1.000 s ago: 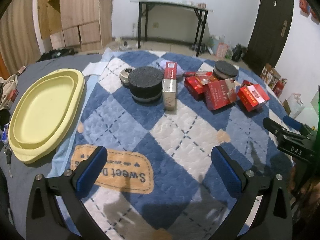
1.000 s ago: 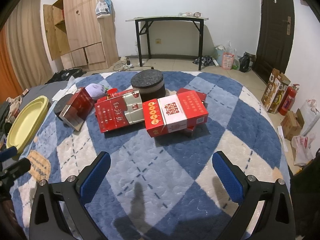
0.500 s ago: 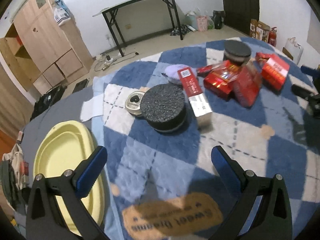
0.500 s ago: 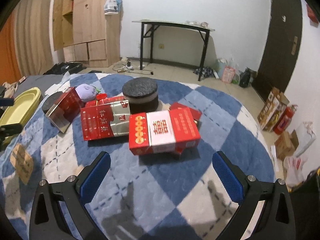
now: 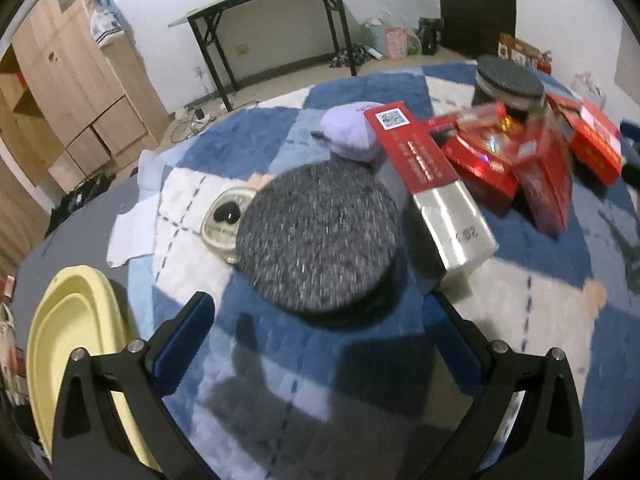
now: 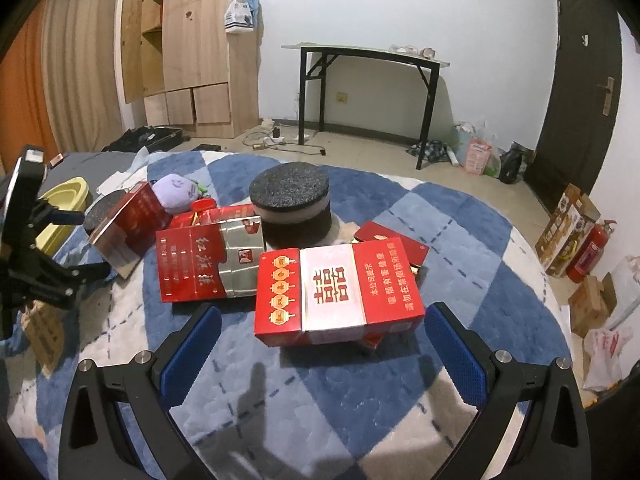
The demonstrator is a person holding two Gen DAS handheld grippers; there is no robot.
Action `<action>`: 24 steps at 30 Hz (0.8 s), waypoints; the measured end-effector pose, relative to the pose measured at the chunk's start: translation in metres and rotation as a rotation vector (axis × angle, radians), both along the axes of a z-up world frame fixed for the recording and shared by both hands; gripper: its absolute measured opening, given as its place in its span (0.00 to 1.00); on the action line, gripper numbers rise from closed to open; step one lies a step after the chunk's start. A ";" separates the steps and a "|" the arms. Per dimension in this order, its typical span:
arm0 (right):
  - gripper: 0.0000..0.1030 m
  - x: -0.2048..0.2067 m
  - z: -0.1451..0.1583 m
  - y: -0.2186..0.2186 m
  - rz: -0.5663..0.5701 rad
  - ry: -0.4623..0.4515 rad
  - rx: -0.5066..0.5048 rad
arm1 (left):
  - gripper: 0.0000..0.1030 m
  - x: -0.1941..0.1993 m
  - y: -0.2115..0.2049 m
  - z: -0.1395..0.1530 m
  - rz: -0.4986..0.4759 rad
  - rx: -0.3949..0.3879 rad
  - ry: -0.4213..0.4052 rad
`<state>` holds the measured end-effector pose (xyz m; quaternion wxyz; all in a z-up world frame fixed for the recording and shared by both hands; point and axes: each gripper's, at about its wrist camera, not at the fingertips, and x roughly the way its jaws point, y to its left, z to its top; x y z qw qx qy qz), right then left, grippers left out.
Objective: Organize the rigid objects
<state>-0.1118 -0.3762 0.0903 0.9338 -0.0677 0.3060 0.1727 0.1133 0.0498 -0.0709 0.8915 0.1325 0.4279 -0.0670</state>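
left gripper [image 5: 316, 332] stood spread wide and empty in its own wrist view, its blue-padded fingers [image 5: 184, 332] low over the blue and white quilted cloth [image 5: 520, 320]. just ahead, between the finger lines, sat a round dark grey puck [image 5: 318, 236]. a red and silver carton [image 5: 432, 192] lay against the puck's right side, a small clear round dish [image 5: 226, 220] touched its left edge, and a lilac soft toy [image 5: 352, 136] lay behind. further right was a blurred heap of red boxes [image 5: 540, 168] and a second dark puck [image 5: 508, 84]. a yellow oval tray [image 5: 68, 344] lay at the left, off the cloth.

right gripper [image 6: 320, 348], in its wrist view, was likewise wide apart and held nothing. a red and white box [image 6: 338, 294] lay just beyond the fingertips, propped on other red boxes, with a red and silver pack [image 6: 208, 260] beside it to the left and the second puck [image 6: 290, 200] behind. the left gripper's black frame showed at the far left edge.
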 end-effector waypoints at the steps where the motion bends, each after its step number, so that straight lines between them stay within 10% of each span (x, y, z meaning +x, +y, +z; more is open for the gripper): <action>1: 1.00 0.002 -0.002 0.000 0.003 0.003 0.000 | 1.00 0.001 -0.001 0.001 0.002 -0.012 -0.007; 18: 1.00 0.027 -0.012 -0.002 -0.012 -0.012 0.005 | 0.99 0.021 0.015 0.012 0.143 -0.208 -0.063; 24: 1.00 0.032 -0.016 -0.002 -0.013 -0.001 0.014 | 0.81 0.020 0.017 0.016 0.189 -0.246 -0.083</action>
